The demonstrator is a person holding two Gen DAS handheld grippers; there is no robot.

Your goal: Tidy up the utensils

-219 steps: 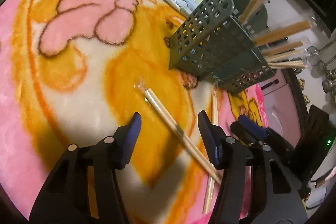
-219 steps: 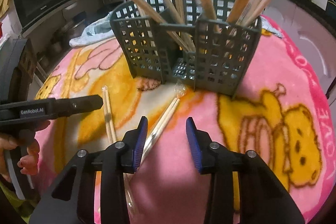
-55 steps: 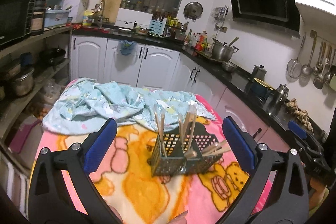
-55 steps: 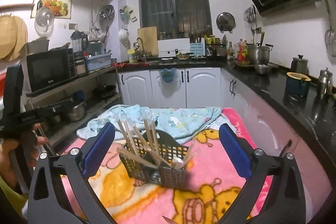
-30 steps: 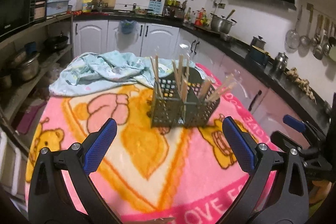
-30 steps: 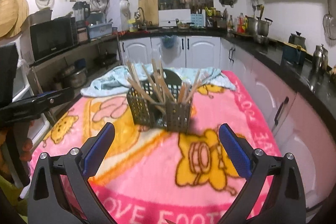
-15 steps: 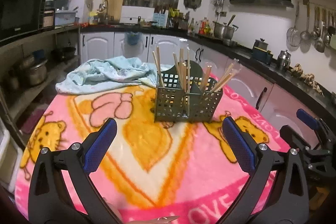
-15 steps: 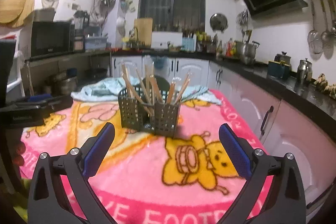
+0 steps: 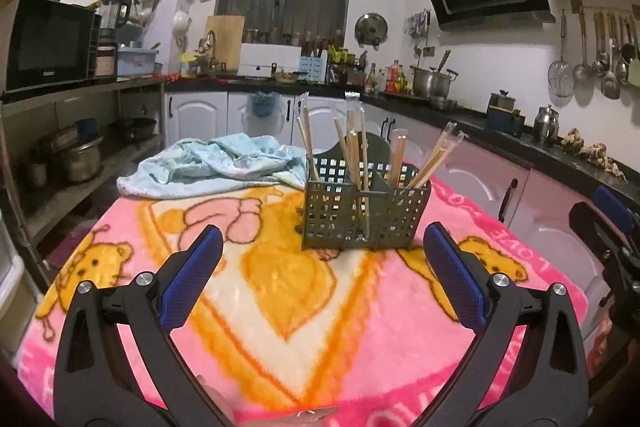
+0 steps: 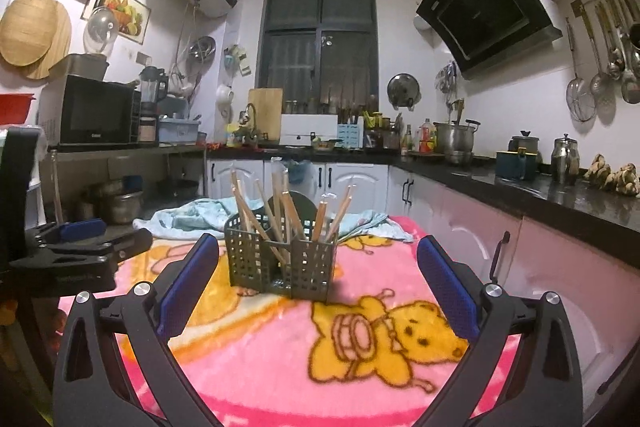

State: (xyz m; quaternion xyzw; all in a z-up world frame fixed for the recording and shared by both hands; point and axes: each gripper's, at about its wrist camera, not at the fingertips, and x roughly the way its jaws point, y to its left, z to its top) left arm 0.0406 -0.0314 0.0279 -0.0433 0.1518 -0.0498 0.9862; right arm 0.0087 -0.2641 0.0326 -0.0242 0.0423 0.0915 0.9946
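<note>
Apparently done or nearly: the green utensil caddy (image 9: 362, 211) is standing upright mid-blanket (image 9: 280, 299) on the counter, wrapped chopsticks (image 9: 354, 151) leaning in its compartments, none showing loose on the blanket. Left tongs (image 9: 320, 283) and right tongs (image 10: 316, 287) are both hanging spread wide apart, gripping nothing, well back from the caddy. Judgement: the step is a pull-back and check, so keeping both tongs clear of the leaning sticks and avoiding a bump to the caddy is what matters. Counting: one caddy, at least three compartments visible, roughly seven or eight stick bundles (overlap is making an exact count unreliable), two tongs, one blanket, one light-blue cloth (image 9: 208, 163) lying crumpled behind the caddy.
</note>
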